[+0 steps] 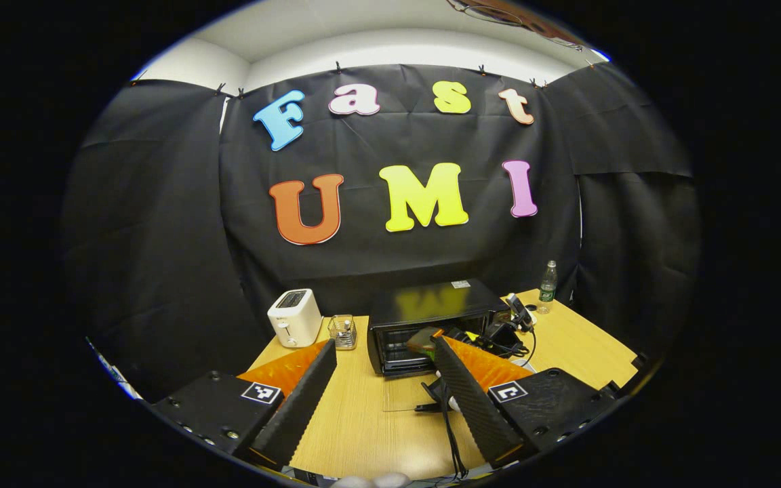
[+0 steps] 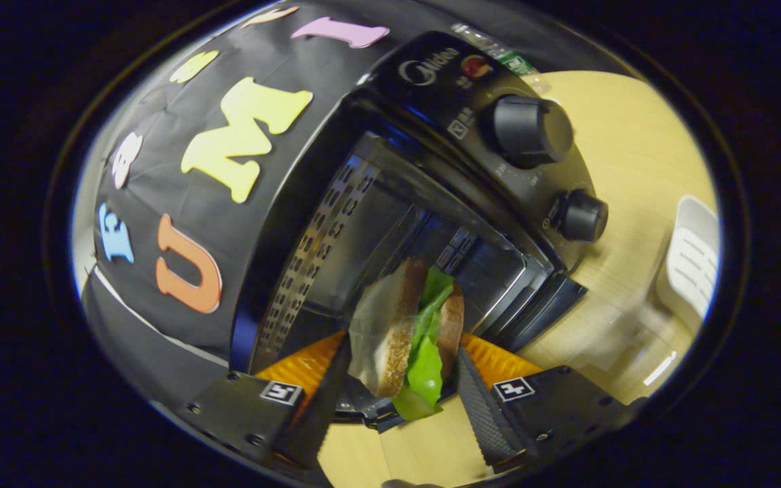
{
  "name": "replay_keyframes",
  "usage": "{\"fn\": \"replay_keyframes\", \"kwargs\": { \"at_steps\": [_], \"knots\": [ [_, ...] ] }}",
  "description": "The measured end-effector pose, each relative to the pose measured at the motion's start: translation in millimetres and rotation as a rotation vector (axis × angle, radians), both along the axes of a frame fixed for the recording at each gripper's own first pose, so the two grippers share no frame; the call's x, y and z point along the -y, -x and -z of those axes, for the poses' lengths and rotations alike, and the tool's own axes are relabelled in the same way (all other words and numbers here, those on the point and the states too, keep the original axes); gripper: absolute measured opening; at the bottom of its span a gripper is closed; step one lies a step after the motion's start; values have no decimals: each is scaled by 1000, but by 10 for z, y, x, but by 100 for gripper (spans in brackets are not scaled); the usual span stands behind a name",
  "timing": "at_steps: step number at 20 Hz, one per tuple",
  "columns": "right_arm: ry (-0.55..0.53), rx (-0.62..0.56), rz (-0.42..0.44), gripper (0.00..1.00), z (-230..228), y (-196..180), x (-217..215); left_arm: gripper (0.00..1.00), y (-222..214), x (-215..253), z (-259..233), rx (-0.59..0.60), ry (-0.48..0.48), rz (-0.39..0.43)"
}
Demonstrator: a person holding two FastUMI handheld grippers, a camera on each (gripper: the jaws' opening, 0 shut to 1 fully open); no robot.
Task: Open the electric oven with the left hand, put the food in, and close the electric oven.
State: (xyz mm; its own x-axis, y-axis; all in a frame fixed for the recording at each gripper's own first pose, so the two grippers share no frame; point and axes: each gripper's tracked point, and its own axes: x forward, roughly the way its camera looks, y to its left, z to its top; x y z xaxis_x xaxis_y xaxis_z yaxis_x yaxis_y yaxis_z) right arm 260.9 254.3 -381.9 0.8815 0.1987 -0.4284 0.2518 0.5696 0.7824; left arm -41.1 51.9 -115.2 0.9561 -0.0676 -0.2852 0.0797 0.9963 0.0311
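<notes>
The right gripper [image 2: 401,379] grips a sandwich [image 2: 407,332] between both fingers at the open oven [image 2: 431,224], while the left gripper [image 1: 384,366] hangs wide open and empty above the table [image 1: 363,420].

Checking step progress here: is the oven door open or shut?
Open. The oven shows its bare inside and rear wall past the sandwich held in the right gripper; its glass door lies flat on the table.

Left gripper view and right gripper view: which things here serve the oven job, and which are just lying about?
Job: electric oven, door open; sandwich held in right gripper; left gripper, open.
Lying about: toaster, wire basket, water bottle, cables.
</notes>
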Motion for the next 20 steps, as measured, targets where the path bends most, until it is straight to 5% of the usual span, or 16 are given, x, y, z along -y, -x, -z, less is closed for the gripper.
{"fn": "replay_keyframes", "kwargs": {
  "at_steps": [2,3,7,13,14,20],
  "knots": [
    [107,-18,0,100,17,35,103,95,11,-8,-14,5,-4,-2],
    [167,-20,-13,93,18,56,119,95,25,-3,-8,3,-3,-4],
    [532,18,-110,100,-81,109,286,95,59,7,-34,10,3,-12],
    [586,51,-159,100,-403,512,409,95,63,34,-165,56,12,-18],
    [594,65,-160,94,-521,603,480,95,52,43,-186,62,15,-21],
    [754,208,-172,100,-1495,1181,1073,95,37,82,-346,117,20,-35]
  ]
}}
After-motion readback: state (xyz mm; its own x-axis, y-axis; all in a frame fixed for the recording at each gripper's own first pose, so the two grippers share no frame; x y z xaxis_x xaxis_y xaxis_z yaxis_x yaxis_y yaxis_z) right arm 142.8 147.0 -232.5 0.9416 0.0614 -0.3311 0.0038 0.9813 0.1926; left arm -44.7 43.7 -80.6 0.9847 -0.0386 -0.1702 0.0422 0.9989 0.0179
